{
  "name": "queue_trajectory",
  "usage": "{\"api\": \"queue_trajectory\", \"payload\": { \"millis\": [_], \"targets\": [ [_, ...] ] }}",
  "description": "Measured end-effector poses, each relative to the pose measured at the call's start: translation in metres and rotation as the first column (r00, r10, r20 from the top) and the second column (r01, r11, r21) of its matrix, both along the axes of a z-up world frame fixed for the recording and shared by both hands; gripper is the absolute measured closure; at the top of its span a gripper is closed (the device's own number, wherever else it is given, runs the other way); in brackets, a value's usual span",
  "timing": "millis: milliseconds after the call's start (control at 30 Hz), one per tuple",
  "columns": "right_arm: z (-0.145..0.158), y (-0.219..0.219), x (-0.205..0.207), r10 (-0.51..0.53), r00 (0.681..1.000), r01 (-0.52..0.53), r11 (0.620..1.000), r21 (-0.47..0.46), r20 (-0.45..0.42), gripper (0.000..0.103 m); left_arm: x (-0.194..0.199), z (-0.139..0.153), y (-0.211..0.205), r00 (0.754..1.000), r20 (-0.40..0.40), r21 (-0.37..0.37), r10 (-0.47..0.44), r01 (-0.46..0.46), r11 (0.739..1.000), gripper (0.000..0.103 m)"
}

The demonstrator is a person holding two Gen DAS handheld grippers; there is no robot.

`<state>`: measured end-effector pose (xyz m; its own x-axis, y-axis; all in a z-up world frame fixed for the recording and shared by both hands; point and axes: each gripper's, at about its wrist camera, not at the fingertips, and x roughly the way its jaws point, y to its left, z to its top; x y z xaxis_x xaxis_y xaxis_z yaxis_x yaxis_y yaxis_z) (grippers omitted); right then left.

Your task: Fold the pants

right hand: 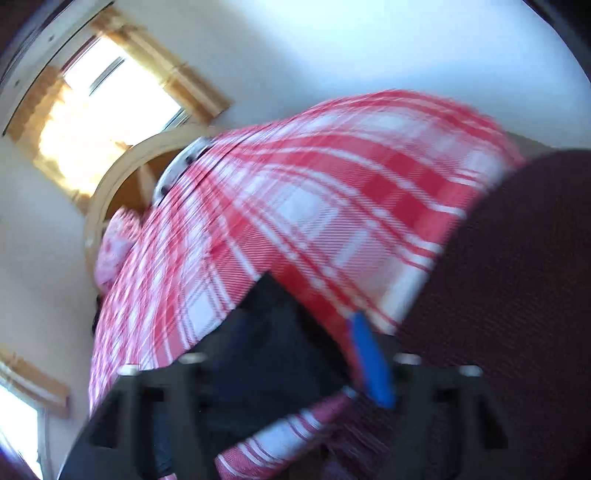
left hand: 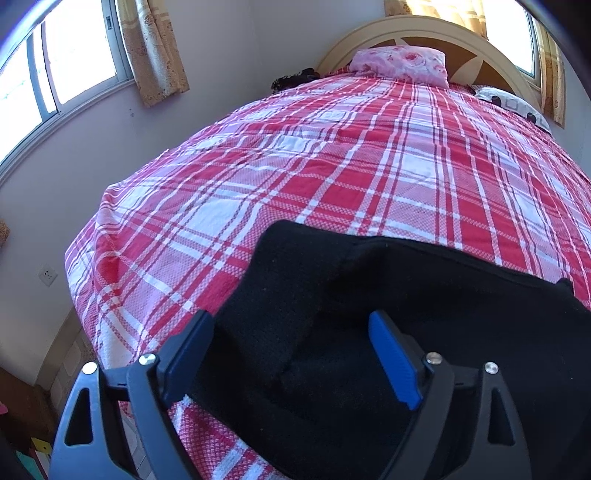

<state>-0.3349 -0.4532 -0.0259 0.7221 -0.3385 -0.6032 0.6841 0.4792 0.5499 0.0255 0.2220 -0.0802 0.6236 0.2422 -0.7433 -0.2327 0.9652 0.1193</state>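
Note:
Black pants (left hand: 369,332) lie folded on the near part of the bed, on the red and white plaid cover (left hand: 332,166). My left gripper (left hand: 291,354) is open, its fingers (left hand: 395,365) spread over the pants' left part, holding nothing. The right wrist view is blurred by motion. In it the pants (right hand: 266,339) show as a dark patch on the plaid cover (right hand: 314,192). My right gripper (right hand: 284,354) hangs over them with its fingers (right hand: 373,362) apart and nothing between them.
A pink floral pillow (left hand: 402,66) and a white patterned pillow (left hand: 517,107) lie at the cream headboard (left hand: 424,29). Windows with beige curtains (left hand: 155,48) are on the left wall. A dark maroon fabric mass (right hand: 517,295) fills the right of the right wrist view.

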Motion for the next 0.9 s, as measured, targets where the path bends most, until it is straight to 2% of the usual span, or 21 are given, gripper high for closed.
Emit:
{"api": "queue_trajectory", "payload": {
  "millis": [100, 133, 167, 200, 267, 333, 400, 500, 533, 600, 633, 733, 800, 900],
  "targets": [
    [-0.011, -0.013, 0.03, 0.065, 0.995, -0.063, 0.998, 0.029, -0.072, 0.038, 0.001, 0.0, 0.0, 1.0, -0.007, -0.002, 0.007, -0.007, 1.0, 0.014],
    [-0.016, -0.014, 0.04, 0.092, 0.991, -0.088, 0.995, 0.041, -0.101, 0.045, 0.002, 0.0, 0.0, 1.0, -0.008, -0.001, 0.008, -0.008, 1.0, 0.014],
    [-0.021, -0.014, 0.048, 0.112, 0.985, -0.107, 0.993, 0.046, -0.13, 0.075, 0.002, 0.0, 0.0, 1.0, -0.009, 0.002, 0.008, -0.008, 1.0, 0.014],
    [-0.027, -0.014, 0.052, 0.129, 0.982, -0.123, 0.991, 0.048, -0.141, 0.091, 0.002, 0.0, 0.0, 1.0, -0.008, 0.007, 0.007, -0.007, 1.0, 0.014],
    [-0.024, -0.005, 0.055, 0.137, 0.976, -0.14, 0.99, -0.007, -0.172, 0.095, 0.001, 0.0, -0.001, 1.0, -0.006, 0.014, 0.005, -0.005, 1.0, 0.014],
    [-0.018, 0.002, 0.055, 0.16, 0.976, -0.171, 0.983, -0.064, -0.151, 0.095, 0.002, 0.0, -0.001, 1.0, -0.008, 0.017, 0.006, -0.005, 1.0, 0.014],
    [-0.003, 0.014, 0.042, 0.171, 0.982, -0.181, 0.975, -0.131, -0.08, 0.095, 0.002, 0.0, -0.001, 1.0, -0.009, 0.017, 0.008, -0.008, 1.0, 0.014],
    [0.022, 0.027, 0.019, 0.19, 0.976, -0.157, 0.951, -0.267, 0.104, 0.095, 0.002, 0.0, -0.001, 1.0, -0.005, 0.017, 0.01, -0.01, 1.0, 0.014],
    [0.027, 0.027, 0.013, 0.202, 0.967, -0.149, 0.943, -0.296, 0.155, 0.095, 0.001, 0.0, -0.001, 1.0, -0.004, 0.016, 0.013, -0.013, 1.0, 0.014],
    [0.027, 0.022, 0.018, 0.214, 0.959, -0.153, 0.943, -0.297, 0.186, 0.095, 0.001, 0.0, -0.001, 1.0, -0.001, 0.012, 0.017, -0.017, 1.0, 0.014],
    [0.019, 0.014, 0.025, 0.214, 0.962, -0.163, 0.948, -0.273, 0.171, 0.095, 0.001, 0.0, -0.001, 1.0, 0.0, 0.01, 0.018, -0.018, 1.0, 0.014],
    [-0.011, -0.008, 0.037, 0.155, 0.986, -0.143, 0.973, -0.182, 0.053, 0.094, 0.001, 0.0, -0.001, 1.0, 0.001, 0.009, 0.018, -0.018, 1.0, 0.014],
    [-0.019, -0.018, 0.03, 0.075, 0.997, -0.076, 0.978, -0.195, -0.013, 0.094, 0.001, 0.0, -0.001, 1.0, 0.0, 0.009, 0.017, -0.017, 1.0, 0.014],
    [-0.013, -0.019, 0.007, -0.015, 1.0, 0.015, 0.976, -0.217, 0.004, 0.093, 0.001, 0.0, -0.001, 1.0, 0.002, 0.013, 0.022, -0.022, 1.0, 0.012]
  ]
}}
